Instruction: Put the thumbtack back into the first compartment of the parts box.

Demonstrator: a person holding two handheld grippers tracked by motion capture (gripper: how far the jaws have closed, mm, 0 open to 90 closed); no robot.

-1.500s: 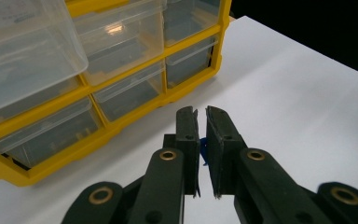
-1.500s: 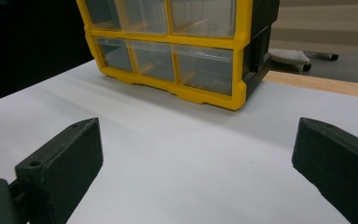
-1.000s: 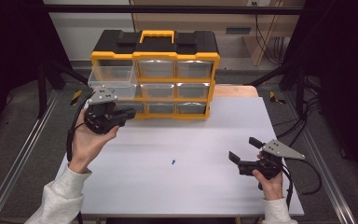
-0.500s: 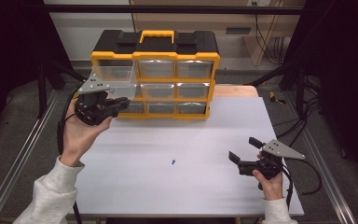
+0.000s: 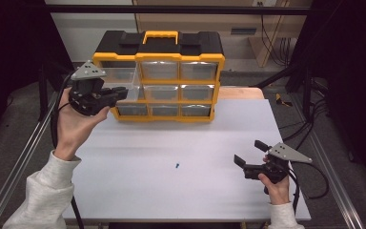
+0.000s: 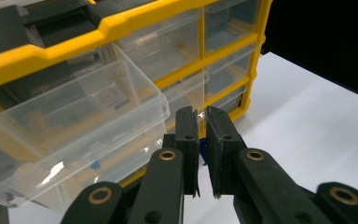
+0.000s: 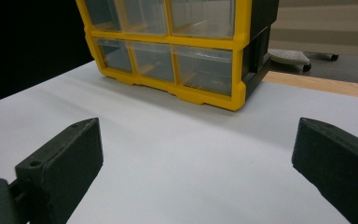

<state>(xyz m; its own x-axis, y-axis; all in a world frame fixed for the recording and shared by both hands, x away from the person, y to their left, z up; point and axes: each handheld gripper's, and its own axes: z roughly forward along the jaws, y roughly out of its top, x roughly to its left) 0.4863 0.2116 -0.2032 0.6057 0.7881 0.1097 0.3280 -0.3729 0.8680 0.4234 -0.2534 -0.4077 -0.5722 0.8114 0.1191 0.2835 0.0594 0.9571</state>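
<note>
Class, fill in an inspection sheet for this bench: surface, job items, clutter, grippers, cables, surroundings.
Surface: white table, flat, unmarked.
Job's things: yellow-and-black drawer cabinet at the far edge; its top left drawer is pulled out.
Clutter: one small blue piece lying loose mid-table.
Grippers: left gripper raised beside the open drawer, jaws almost together, a blue speck between them, grip unclear; right gripper low at the near right, jaws open, nothing between them.
Cables: a black cable trails from the right gripper.
Surroundings: metal rail, dark floor.
</note>
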